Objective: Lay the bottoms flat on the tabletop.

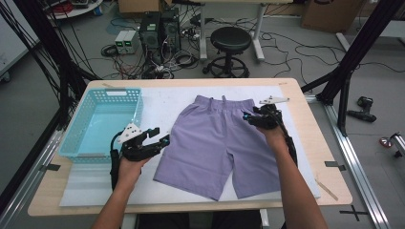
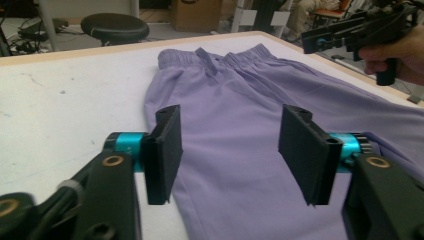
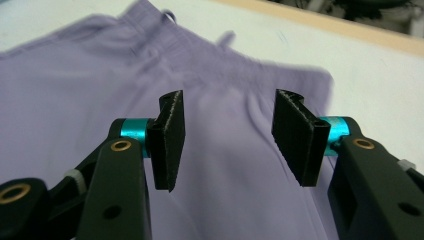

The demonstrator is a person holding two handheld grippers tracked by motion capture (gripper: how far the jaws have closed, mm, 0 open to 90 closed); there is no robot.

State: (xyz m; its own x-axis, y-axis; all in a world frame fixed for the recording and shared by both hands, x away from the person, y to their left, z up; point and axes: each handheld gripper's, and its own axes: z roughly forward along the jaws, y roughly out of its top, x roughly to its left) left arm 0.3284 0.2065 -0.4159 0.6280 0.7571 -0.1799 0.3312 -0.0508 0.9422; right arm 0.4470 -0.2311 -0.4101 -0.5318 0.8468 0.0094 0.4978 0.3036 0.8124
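Both grippers' fingers (image 2: 162, 147) hover apart over the flat purple shorts (image 1: 217, 143).

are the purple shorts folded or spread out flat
Spread flat: the purple shorts lie open on the white mat, waistband away from the person, both legs side by side, unfolded.

Both forearms reach in from the bottom of the high view; the left gripper (image 1: 160, 137) points to the right, held low, jaws apart with nothing between them; the right gripper (image 1: 247, 116) sits farther up, aimed leftward, wrist bent inward, jaws parted too, nothing clamped; cables trail down both forearms.
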